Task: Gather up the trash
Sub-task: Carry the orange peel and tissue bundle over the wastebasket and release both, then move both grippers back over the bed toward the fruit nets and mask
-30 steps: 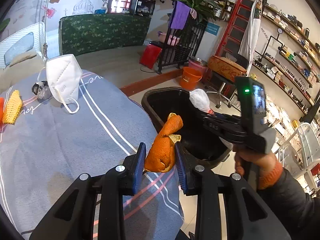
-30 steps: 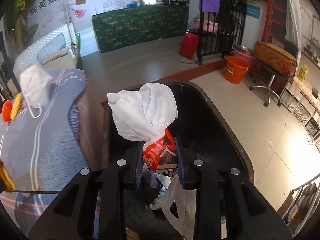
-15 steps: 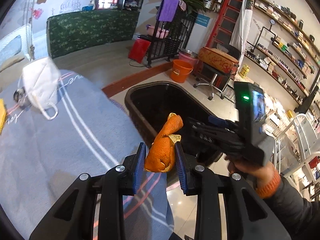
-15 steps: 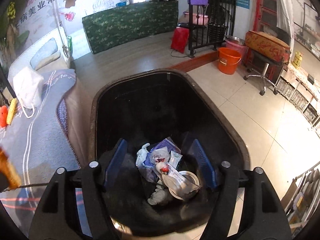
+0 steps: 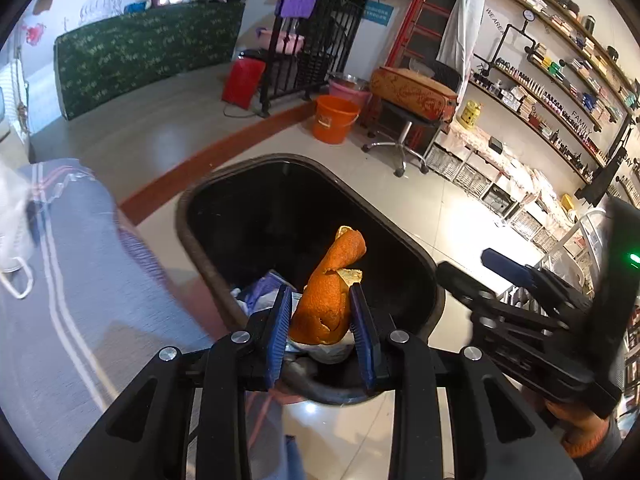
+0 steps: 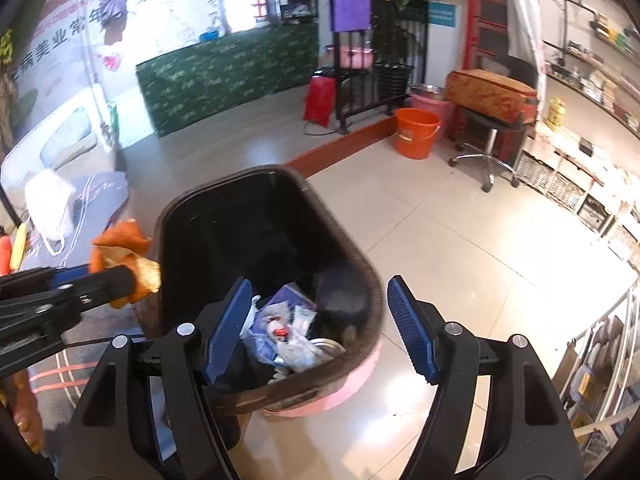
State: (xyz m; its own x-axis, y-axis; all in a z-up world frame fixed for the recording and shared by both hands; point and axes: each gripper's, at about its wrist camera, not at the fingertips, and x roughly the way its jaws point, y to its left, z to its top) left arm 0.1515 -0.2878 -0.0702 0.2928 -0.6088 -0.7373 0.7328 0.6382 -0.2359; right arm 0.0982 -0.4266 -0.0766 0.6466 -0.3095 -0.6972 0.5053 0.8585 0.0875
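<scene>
1. While the orange peel is carried over the black bin, the step in hand is judged to be the deposit of this piece of trash; the release is not yet made.
2. The left gripper is seen with its blue pads pressed together on the lower part of the peel, whose curled upper end projects forward above the bin's opening. In the right wrist view the same peel is shown at the bin's left rim, so whether it lies wholly inside the rim line cannot be told.
3. The right gripper is held with its fingers wide apart and nothing between them, just above the near end of the bin.
4. Discarded wrappers and plastic are seen lying at the bottom of the bin.
5. A white face mask and a yellow item are shown on the grey striped cloth beside the bin; these are judged to be trash not yet collected.
6. The next move is judged to call for the peel being brought clear of the rim and the left pads being parted, so that the peel falls inside. A release made too near the edge could let it drop onto the cloth or the floor.
</scene>
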